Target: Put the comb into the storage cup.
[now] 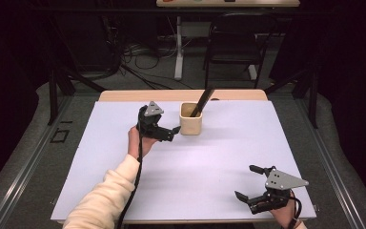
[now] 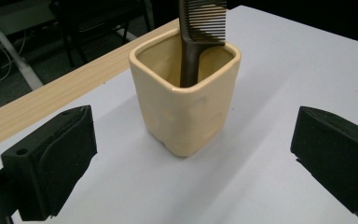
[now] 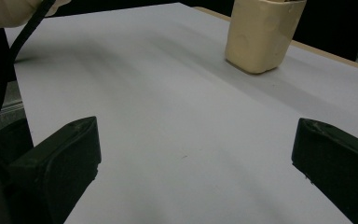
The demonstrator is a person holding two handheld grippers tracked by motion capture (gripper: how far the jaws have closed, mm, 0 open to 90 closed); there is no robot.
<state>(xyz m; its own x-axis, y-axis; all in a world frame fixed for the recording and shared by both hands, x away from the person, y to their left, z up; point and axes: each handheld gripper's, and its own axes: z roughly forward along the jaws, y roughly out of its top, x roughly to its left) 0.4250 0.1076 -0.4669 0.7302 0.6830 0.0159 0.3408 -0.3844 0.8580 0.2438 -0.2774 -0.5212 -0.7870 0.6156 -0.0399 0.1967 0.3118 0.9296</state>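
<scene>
The left gripper (image 1: 171, 131) was held forward at mid-table, jaws spread wide, on an extended forearm. The right gripper (image 1: 249, 182) was held low near the person, jaws likewise parted.

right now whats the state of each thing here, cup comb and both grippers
cup: upright on the white sheet, apart from both grippers
comb: standing in the cup, handle down, teeth up, leaning on the rim
left gripper: open, empty, facing the cup close by
right gripper: open, empty, near the table's front edge, far from the cup
</scene>
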